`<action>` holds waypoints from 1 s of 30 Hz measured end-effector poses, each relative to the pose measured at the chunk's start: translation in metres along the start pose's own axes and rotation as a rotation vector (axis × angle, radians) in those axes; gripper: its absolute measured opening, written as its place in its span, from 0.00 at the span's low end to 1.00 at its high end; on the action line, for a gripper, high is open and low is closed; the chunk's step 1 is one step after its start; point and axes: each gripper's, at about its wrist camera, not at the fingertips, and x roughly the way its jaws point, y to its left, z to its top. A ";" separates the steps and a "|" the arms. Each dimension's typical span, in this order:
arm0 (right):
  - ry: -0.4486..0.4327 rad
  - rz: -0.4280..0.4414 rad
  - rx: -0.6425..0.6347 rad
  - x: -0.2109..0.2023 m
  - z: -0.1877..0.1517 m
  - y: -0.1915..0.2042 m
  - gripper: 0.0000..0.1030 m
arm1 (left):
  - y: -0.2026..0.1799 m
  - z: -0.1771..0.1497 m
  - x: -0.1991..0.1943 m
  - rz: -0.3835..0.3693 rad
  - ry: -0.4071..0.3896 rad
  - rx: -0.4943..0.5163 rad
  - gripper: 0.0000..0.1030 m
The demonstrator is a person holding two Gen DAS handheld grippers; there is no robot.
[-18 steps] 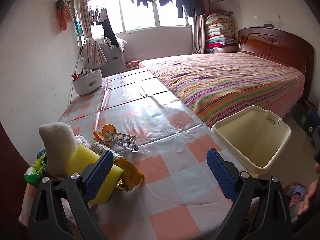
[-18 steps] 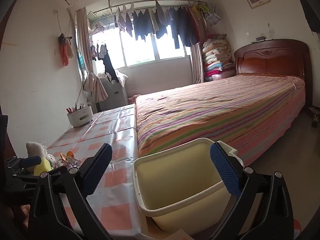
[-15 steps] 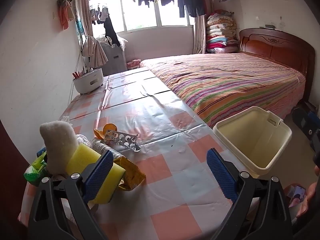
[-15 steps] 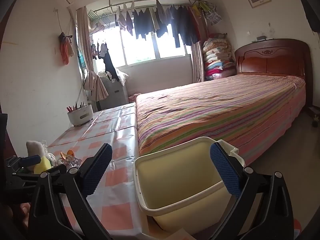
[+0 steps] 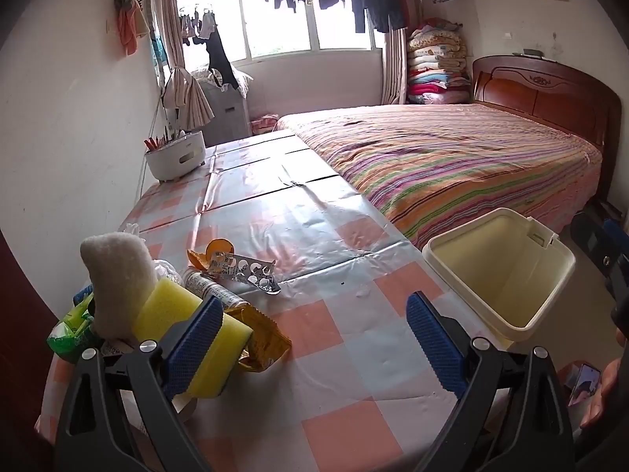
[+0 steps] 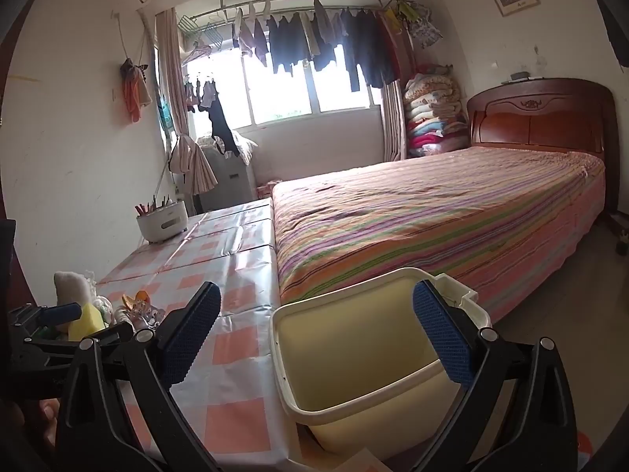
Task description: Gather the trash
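My left gripper [image 5: 314, 338] and right gripper [image 6: 314, 334] gape empty. Spongy yellow foam block [image 5: 184, 334] and crinkled foil wrapper [image 5: 259, 338] sit near-left on the glossy checked desk [image 5: 334, 322]; the smooth cream bin [image 5: 499, 275] stands right. Nothing has shifted.

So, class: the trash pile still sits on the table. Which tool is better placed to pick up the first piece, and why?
Left. The left tool stands open beside the trash pile, its pad next to the yellow sponge. The right tool is open too, but faces the cream bin, away from the pile.
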 end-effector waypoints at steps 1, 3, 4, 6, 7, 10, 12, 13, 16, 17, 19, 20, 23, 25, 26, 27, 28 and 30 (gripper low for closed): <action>0.000 -0.001 0.001 0.000 0.000 0.000 0.94 | -0.001 0.000 0.000 -0.002 0.003 0.003 0.89; 0.004 -0.002 0.005 0.000 0.000 -0.001 0.94 | -0.002 -0.001 0.001 0.001 0.005 0.012 0.89; 0.005 0.000 0.007 0.000 0.000 -0.002 0.94 | -0.002 -0.002 0.001 0.003 0.004 0.013 0.89; 0.007 0.000 0.009 0.000 0.000 -0.004 0.94 | -0.003 -0.003 0.002 -0.002 0.008 0.016 0.89; 0.007 -0.002 0.007 0.000 0.001 -0.003 0.94 | -0.004 -0.004 0.002 -0.001 0.009 0.018 0.89; 0.006 -0.003 0.007 0.000 0.001 -0.003 0.94 | -0.005 -0.005 0.001 0.000 0.011 0.020 0.89; 0.004 -0.004 0.010 -0.001 0.001 -0.003 0.94 | -0.004 -0.005 0.000 0.003 0.010 0.017 0.89; 0.003 -0.002 0.014 -0.001 0.001 -0.004 0.94 | -0.004 -0.005 -0.001 0.004 0.009 0.015 0.89; 0.001 -0.004 0.017 -0.002 0.001 -0.005 0.94 | -0.003 -0.006 -0.002 0.005 0.009 0.009 0.89; 0.003 -0.003 0.020 -0.002 0.001 -0.005 0.94 | -0.002 -0.006 -0.002 0.003 0.009 0.006 0.89; 0.008 -0.004 0.025 -0.001 0.000 -0.006 0.94 | -0.003 -0.005 -0.001 0.002 0.011 0.008 0.89; 0.010 -0.001 0.030 -0.001 0.001 -0.007 0.94 | -0.003 -0.005 -0.002 0.003 0.008 0.008 0.89; 0.010 0.000 0.036 -0.002 0.003 -0.010 0.94 | -0.004 -0.005 -0.001 -0.001 0.010 0.013 0.89; 0.012 0.000 0.036 -0.002 0.003 -0.010 0.94 | -0.003 -0.004 -0.002 -0.002 0.006 0.010 0.89; 0.014 0.000 0.036 -0.001 0.003 -0.010 0.94 | -0.003 -0.004 -0.003 -0.004 0.005 0.009 0.89; 0.016 0.000 0.036 -0.001 0.003 -0.009 0.94 | -0.002 -0.004 -0.003 -0.005 0.004 0.007 0.89; 0.018 0.000 0.035 0.000 0.003 -0.008 0.94 | -0.001 -0.004 -0.004 -0.006 0.001 0.004 0.89; 0.019 0.000 0.038 0.001 0.004 -0.006 0.94 | 0.002 -0.003 -0.007 -0.011 -0.003 -0.004 0.89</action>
